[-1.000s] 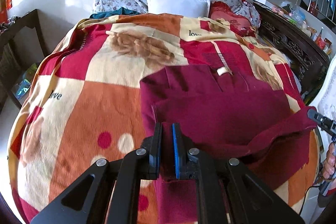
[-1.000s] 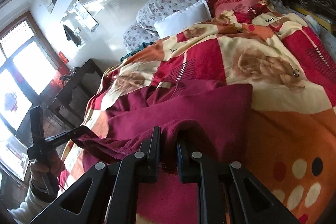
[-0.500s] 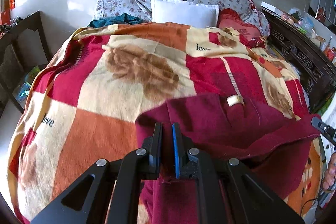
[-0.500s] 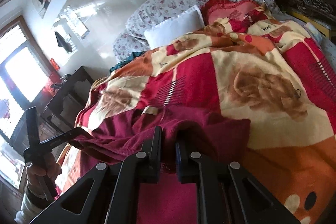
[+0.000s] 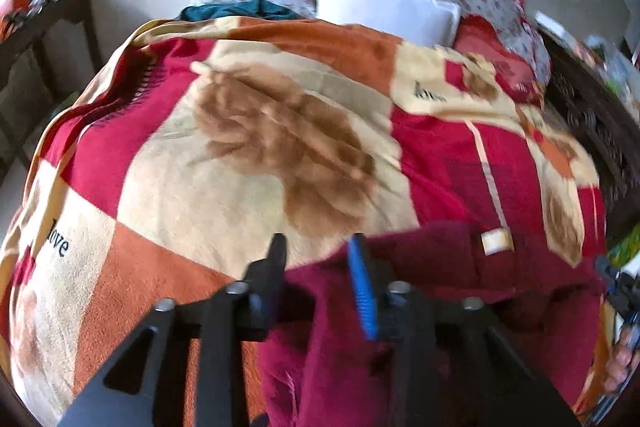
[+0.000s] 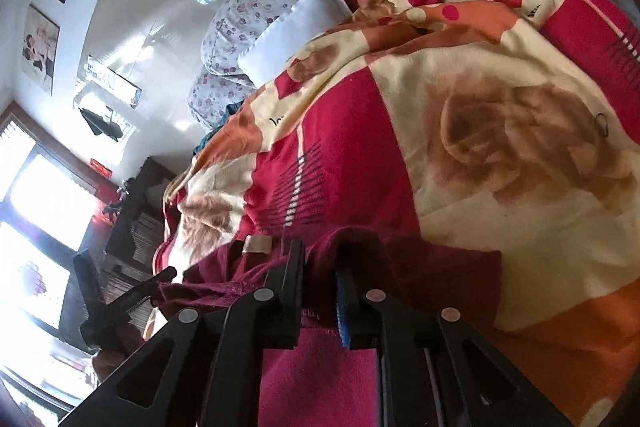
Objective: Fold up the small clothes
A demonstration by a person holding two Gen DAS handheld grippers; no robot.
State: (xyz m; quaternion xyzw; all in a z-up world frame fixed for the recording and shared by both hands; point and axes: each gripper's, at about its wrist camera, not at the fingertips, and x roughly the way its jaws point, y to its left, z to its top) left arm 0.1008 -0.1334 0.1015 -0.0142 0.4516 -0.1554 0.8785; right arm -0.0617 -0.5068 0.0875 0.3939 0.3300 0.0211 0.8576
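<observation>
Now your left gripper (image 5: 318,255) has just been opening: its jaws stand spread, the folded edge of the maroon garment (image 5: 440,267) lies loose between them, and neither pad presses on it. Your right gripper (image 6: 320,259) has also just been opening, but only a little; a ridge of the same cloth still sits in the narrow gap, and it looks let go rather than pinched, though the fabric bunches close against the fingers. The garment lies on the patterned blanket (image 5: 224,195), at its near end and well short of the white pillow (image 5: 384,7), with its small pale label (image 5: 496,242) showing on top of the fold nearest you. The step in hand appears to be the release after carrying an edge over. To do it well, let both sides go at about the same time so the fold lands square and does not skew toward either gripper. Widen the right jaws further before you pull away, since plush cloth like this probably clings to the pads and would drag the layer askew. Back both grippers straight off along the blanket, away from the pillow, low and slow, then check that the upper edge lies even before the next fold.
</observation>
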